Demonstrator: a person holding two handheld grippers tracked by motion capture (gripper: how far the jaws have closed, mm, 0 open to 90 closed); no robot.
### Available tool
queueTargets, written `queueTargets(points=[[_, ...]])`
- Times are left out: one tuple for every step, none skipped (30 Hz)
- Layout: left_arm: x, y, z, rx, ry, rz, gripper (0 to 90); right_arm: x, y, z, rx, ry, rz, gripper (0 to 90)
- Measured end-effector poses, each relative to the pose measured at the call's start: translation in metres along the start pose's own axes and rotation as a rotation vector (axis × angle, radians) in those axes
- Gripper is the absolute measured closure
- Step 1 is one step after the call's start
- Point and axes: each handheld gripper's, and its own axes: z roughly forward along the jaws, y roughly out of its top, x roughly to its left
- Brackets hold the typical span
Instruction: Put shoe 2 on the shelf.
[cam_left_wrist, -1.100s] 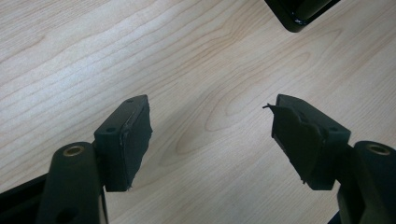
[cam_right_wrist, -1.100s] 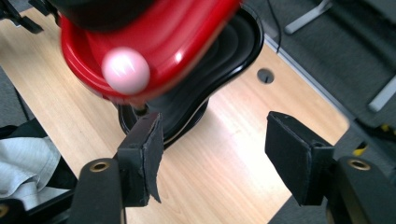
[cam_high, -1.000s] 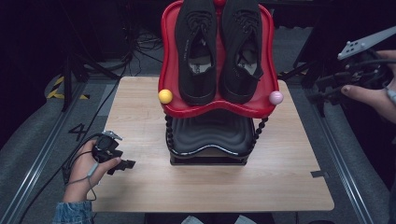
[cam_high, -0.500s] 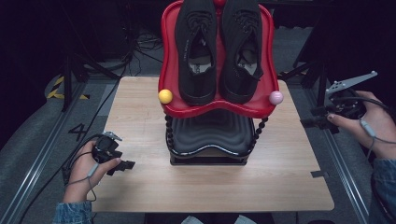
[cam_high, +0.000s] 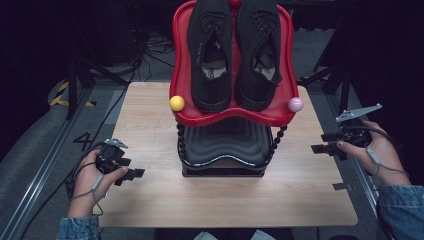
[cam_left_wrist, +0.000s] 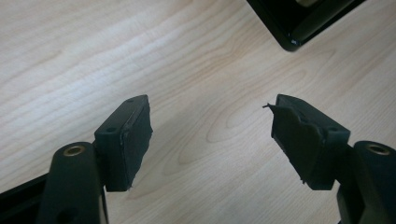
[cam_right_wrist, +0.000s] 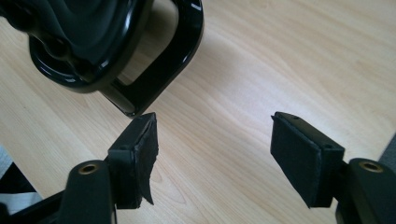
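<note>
My right gripper (cam_high: 325, 148) sits at the right edge of the high view, over the right rim of the surface (cam_high: 150, 130). Its jaws have just been opening and now stand wide, with nothing between them. In the right gripper view the gripper (cam_right_wrist: 212, 154) looks down on bare wood, and one pad (cam_right_wrist: 140, 158) lies near the black foot of the rack (cam_right_wrist: 140, 88) in the upper left of that frame, not touching it.

My left gripper (cam_high: 131, 174) rests in the lower left of the high view, on or just over the surface; I cannot tell which. Its jaws are also wide apart and hold nothing. In the left gripper view the gripper (cam_left_wrist: 210, 140) faces plain wood, and a corner of the rack's base (cam_left_wrist: 299, 23) shows in the upper right, well apart from the pads.

The rack (cam_high: 225, 150) stands in the middle of the high view, between my two hands. Its lower tier is black and ribbed. Its upper tier is a red tray (cam_high: 182, 65) that tilts up toward the top of the frame. Two black shoes (cam_high: 235, 55) lie side by side on the tray, toes toward the top. A yellow ball (cam_high: 176, 103) sits at the tray's lower left corner and a pink ball (cam_high: 295, 104) at its lower right. Both grippers are well apart from the shoes.
</note>
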Motion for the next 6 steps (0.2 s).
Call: queueTargets(points=[[0.000, 0.000, 0.000, 0.000, 0.000, 0.000, 29.3, 0.000, 0.000, 0.000, 0.000, 0.000, 0.000, 32.8], [-0.001, -0.001, -0.001, -0.016, -0.007, 0.000, 29.3, -0.001, -0.006, 0.006, -0.008, -0.003, 0.007, 32.8], [-0.001, -0.001, -0.001, -0.016, -0.007, 0.000, 29.3, -0.001, -0.006, 0.006, -0.008, -0.003, 0.007, 32.8], [-0.001, -0.002, -0.002, -0.018, -0.016, -0.002, 29.1, -0.002, -0.012, 0.011, -0.028, -0.001, 0.018, 32.8], [-0.001, -0.002, -0.002, -0.018, -0.016, -0.002, 29.0, -0.002, -0.012, 0.011, -0.028, -0.001, 0.018, 32.8], [-0.002, -0.002, -0.002, -0.022, -0.010, -0.003, 29.0, -0.002, -0.014, 0.012, -0.037, -0.001, 0.019, 32.8]])
